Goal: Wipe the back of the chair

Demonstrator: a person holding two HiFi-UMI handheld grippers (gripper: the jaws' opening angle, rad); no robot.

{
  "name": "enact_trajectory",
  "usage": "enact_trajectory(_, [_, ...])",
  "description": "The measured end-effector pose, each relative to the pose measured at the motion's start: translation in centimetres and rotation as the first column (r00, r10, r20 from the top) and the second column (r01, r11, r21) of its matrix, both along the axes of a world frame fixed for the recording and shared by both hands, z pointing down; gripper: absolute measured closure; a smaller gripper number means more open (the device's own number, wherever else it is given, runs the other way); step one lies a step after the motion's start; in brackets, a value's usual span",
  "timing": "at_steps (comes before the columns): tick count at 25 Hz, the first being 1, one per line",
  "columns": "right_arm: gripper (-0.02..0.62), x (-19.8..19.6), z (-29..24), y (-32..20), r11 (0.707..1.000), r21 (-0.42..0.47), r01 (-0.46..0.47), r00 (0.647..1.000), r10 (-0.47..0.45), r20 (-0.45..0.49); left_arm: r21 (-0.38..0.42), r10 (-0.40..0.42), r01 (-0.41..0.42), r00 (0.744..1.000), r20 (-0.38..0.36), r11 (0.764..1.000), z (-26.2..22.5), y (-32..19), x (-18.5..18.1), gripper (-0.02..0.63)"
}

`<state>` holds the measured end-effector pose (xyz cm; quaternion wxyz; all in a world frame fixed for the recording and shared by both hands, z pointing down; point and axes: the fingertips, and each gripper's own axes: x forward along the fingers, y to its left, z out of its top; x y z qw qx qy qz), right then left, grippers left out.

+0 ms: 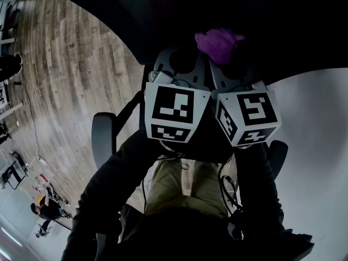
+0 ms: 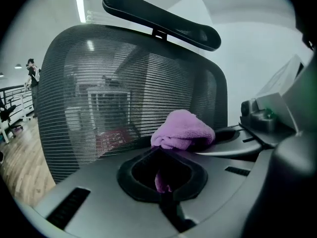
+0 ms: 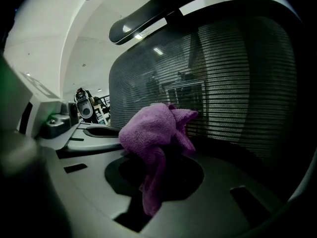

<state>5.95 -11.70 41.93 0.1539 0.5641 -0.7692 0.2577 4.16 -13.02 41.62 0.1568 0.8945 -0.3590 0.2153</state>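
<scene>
Because the left gripper and right gripper both have their fingers closed on one bunched cloth held just short of the chair back, any drift apart could yank it free, letting hard fingers scrape the chair.

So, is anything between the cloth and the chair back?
Nothing visible does. The cloth sits just in front of the back, and no object shows between them. Whether they already touch can't be told.
</scene>
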Motion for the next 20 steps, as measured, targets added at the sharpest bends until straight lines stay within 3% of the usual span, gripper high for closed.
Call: enact_trajectory(20, [0.538, 6.3, -0.3, 2.6, 1.0, -0.001, -0.019, 1.0, 0.02, 0.024, -0.001, 0.012, -0.012, 1.0, 0.023, 1.0, -0.3, 2.6, 6.3, 0.601])
